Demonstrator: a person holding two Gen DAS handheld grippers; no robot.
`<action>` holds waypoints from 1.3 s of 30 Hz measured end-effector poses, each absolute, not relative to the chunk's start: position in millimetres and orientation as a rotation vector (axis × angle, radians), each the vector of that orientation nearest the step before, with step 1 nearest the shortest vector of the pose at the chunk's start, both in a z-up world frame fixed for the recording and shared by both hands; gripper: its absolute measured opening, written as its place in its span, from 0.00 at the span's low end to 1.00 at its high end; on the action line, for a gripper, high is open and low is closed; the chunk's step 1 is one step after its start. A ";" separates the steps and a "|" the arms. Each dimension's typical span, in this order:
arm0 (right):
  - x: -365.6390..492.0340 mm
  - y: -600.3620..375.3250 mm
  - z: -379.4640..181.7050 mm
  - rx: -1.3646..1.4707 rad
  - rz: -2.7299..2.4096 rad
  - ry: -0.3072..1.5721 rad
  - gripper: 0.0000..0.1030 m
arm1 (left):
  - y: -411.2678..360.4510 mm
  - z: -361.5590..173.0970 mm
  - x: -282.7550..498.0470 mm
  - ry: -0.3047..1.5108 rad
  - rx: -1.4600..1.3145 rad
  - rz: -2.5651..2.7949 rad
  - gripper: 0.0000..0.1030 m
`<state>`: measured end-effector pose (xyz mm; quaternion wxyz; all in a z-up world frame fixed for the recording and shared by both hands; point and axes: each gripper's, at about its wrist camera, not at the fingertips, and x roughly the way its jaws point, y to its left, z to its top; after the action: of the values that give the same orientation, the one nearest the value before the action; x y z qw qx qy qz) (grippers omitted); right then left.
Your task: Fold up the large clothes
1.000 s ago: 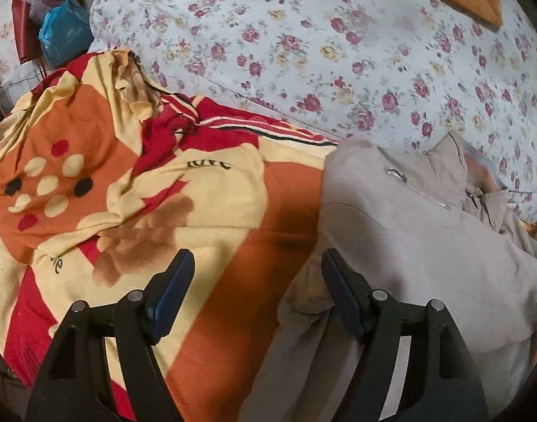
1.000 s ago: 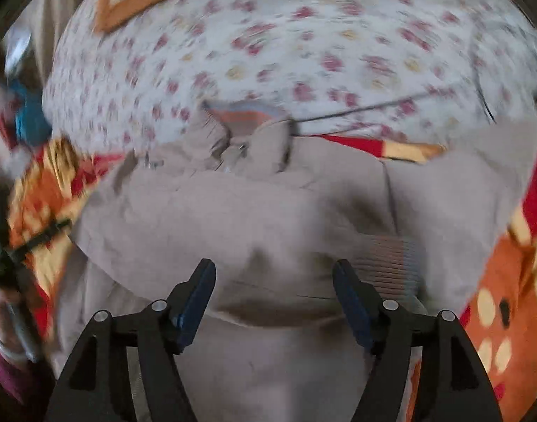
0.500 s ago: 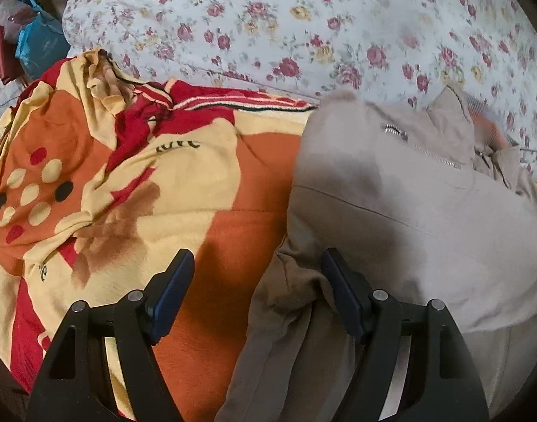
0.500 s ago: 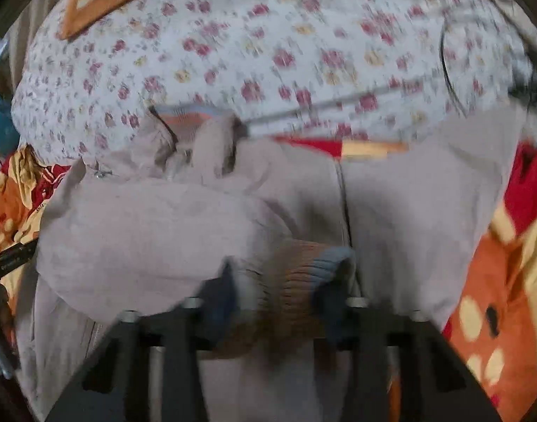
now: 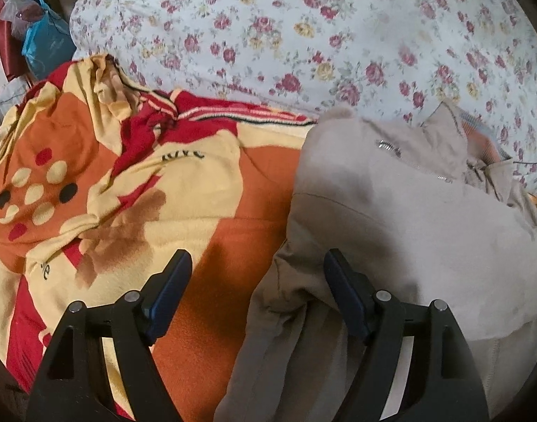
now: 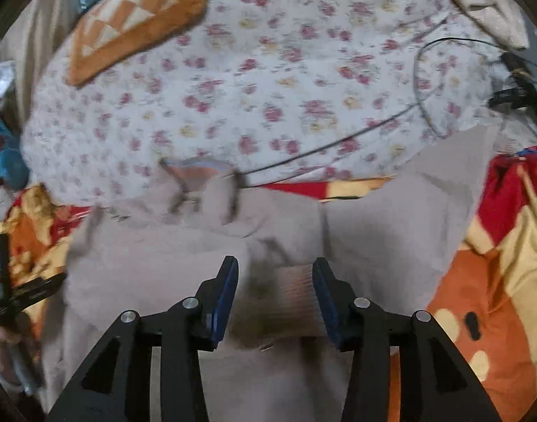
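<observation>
Right gripper (image 6: 275, 290) has its jaws partly closed around the ribbed cuff (image 6: 298, 300) of the beige jacket (image 6: 156, 263), though it's blurry so I can't tell how tight the pinch is. Left gripper (image 5: 258, 295) is spread wide with nothing in it, hovering over the jacket's (image 5: 402, 225) left edge. The jacket lies on the orange, red and yellow blanket (image 5: 135, 190), collar up against the floral bedding (image 5: 303, 42). A thin black cable (image 6: 338, 140) runs across that bedding.
</observation>
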<state>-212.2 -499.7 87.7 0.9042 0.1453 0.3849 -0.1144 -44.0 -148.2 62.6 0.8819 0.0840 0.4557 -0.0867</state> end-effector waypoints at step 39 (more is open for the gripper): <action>-245.9 -579.5 71.1 0.505 -0.478 0.846 0.74 | -167.0 77.6 -67.1 0.887 0.129 -0.403 0.77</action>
<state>-245.9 -579.5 71.1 0.8538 0.2399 0.4024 -0.2273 -67.1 -167.0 77.6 0.8817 0.0620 0.4259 -0.1933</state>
